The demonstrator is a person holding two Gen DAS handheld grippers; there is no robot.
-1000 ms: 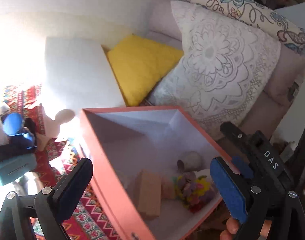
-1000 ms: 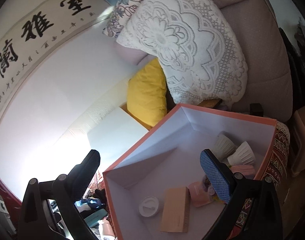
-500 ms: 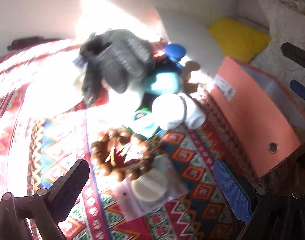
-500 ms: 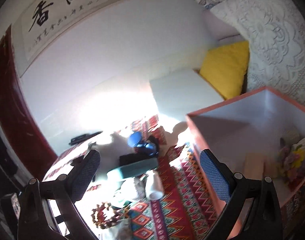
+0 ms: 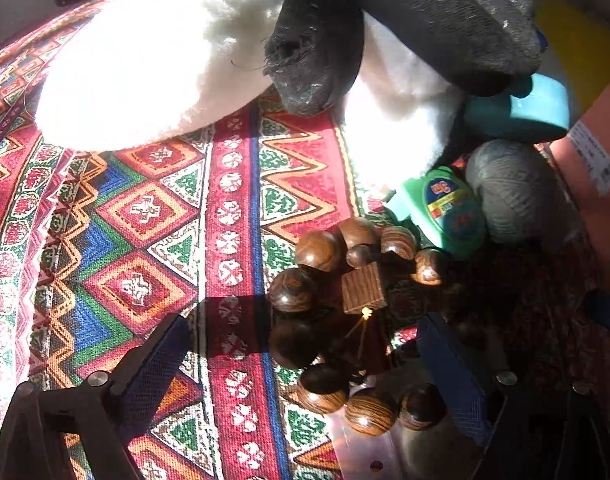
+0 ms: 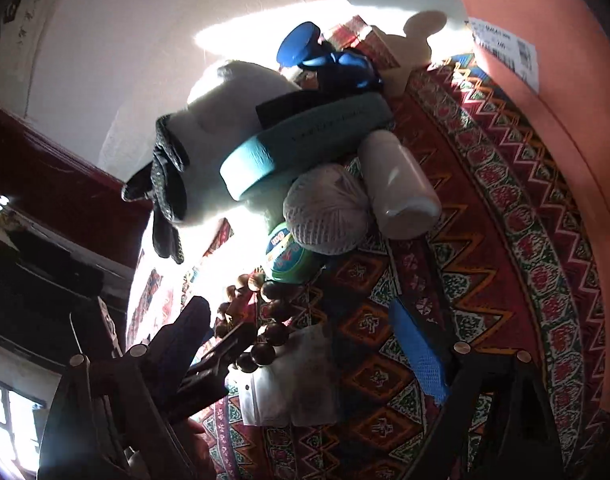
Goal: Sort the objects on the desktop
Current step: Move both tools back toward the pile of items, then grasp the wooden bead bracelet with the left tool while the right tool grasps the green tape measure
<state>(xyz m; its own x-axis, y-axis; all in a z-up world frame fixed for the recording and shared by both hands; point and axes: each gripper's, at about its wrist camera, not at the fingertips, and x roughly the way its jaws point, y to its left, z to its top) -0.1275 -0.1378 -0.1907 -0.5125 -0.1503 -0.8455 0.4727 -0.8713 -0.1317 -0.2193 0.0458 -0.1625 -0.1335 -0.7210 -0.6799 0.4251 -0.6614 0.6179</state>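
Observation:
A bracelet of brown wooden beads (image 5: 337, 320) lies on a clear plastic bag (image 5: 365, 444) on the patterned cloth. My left gripper (image 5: 305, 364) is open and low over the cloth, one finger on each side of the bracelet. My right gripper (image 6: 305, 344) is open too, hovering just above the bracelet (image 6: 265, 320) and the bag (image 6: 293, 380). Behind the beads sit a green round tin (image 5: 449, 208), a grey yarn ball (image 5: 509, 188), a teal case (image 5: 517, 108) and a white bottle (image 6: 397, 184). The orange box (image 6: 545, 80) stands to the right.
A big white and black plush toy (image 5: 209, 52) fills the back of the cloth. A blue toy (image 6: 325, 60) lies behind the teal case (image 6: 305, 148). Part of a hand (image 6: 193, 440) shows at the lower left of the right wrist view. The red patterned cloth (image 5: 145, 216) stretches left.
Both grippers have swung away from the orange box and come down to the cloth. The left one closed in on the bead bracelet and now straddles it.

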